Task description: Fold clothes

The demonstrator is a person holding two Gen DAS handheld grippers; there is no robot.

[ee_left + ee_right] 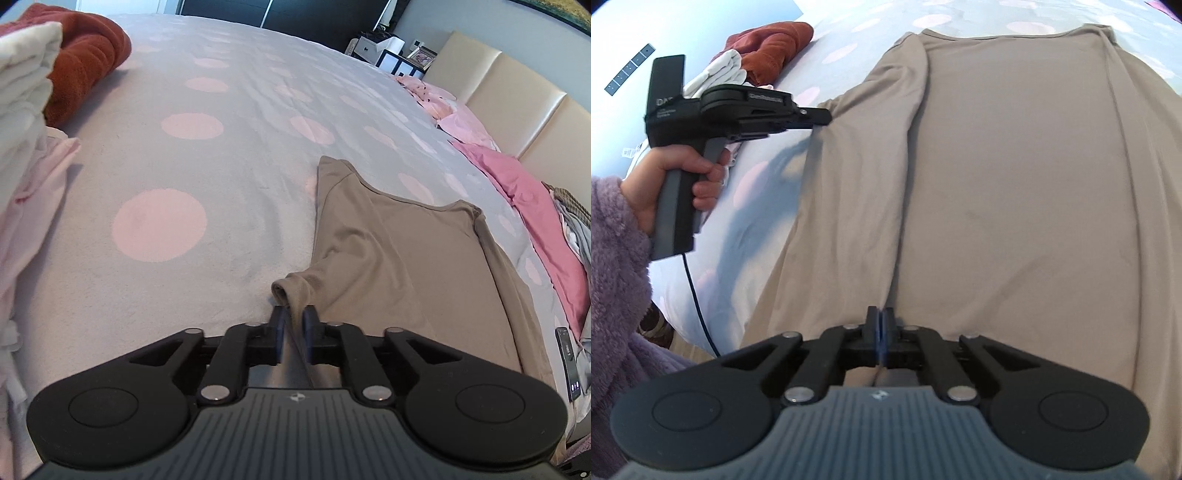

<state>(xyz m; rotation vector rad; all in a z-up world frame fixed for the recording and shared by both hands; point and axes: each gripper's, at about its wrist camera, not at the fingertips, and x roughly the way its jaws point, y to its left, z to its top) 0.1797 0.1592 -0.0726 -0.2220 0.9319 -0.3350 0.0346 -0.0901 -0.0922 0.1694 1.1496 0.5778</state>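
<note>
A beige long-sleeved shirt lies flat on the spotted bedspread, its left side folded inward along a lengthwise crease. My left gripper has the sleeve cuff bunched between its fingers, narrowly parted around the cloth. Seen from the right wrist, the left gripper sits at the sleeve's end, held by a hand in a purple fleece sleeve. My right gripper is shut on the shirt's near edge, right at the bottom of the crease.
A rust-red garment and a stack of white folded cloth lie at the far left. Pale pink cloth sits at the left edge. Pink pillows and a phone line the right, by the headboard.
</note>
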